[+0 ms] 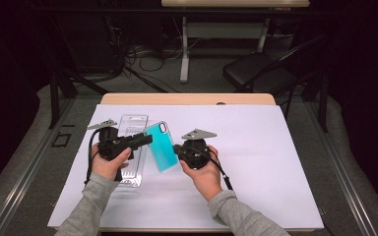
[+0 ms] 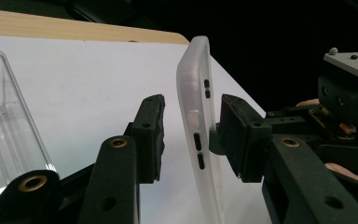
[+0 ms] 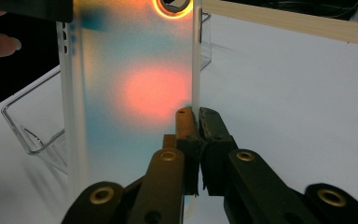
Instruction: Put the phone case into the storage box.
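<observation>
The teal phone case (image 1: 161,146) is pinched at its right edge by the right gripper (image 1: 179,150), raised above the table (image 1: 256,147). The left gripper (image 1: 146,139) is spread around its far end, one pad touching. The clear plastic tray (image 1: 132,123) lies left.

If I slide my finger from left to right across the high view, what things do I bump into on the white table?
Left gripper in the person's left hand, lying over the clear plastic tray → turquoise phone case → right gripper, clamped on the case's edge, in the right hand → bare white table cover.
</observation>
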The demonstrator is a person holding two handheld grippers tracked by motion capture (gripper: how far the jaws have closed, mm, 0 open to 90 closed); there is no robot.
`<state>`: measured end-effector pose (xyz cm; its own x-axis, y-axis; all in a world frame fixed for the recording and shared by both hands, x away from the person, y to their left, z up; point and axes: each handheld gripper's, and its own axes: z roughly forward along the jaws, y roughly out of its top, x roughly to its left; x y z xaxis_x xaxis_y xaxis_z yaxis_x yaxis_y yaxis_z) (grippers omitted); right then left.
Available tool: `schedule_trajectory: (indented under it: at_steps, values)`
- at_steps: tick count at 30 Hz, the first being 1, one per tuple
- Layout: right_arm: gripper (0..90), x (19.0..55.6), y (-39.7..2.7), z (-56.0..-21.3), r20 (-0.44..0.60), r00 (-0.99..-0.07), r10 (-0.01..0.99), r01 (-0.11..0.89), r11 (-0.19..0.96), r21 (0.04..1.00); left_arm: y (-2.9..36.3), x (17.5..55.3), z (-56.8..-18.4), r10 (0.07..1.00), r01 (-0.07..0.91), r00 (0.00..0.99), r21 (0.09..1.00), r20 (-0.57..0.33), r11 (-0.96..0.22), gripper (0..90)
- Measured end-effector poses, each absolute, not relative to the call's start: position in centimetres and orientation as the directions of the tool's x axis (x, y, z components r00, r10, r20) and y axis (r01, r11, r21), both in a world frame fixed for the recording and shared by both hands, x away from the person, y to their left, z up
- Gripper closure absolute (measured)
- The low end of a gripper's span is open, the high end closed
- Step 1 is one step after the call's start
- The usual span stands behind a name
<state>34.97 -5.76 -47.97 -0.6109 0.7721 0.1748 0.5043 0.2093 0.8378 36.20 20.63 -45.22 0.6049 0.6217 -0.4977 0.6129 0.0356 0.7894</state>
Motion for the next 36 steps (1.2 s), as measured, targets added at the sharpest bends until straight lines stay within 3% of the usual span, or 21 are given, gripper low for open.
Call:
schedule_trajectory:
  at_steps: [23,36]
  values:
    - [87.6,34.77,-5.14,-48.3,0.178,-0.624,0.761,0.509,0.223,0.831,21.31,36.28,-45.67,0.617,0.636,0.566,0.766,-0.546,0.095,77.0]
    - [87.3,34.75,-5.05,-48.41,0.179,-0.626,0.759,0.507,0.222,0.833,21.44,36.3,-45.76,0.599,0.646,0.562,0.755,-0.571,0.114,79.8]
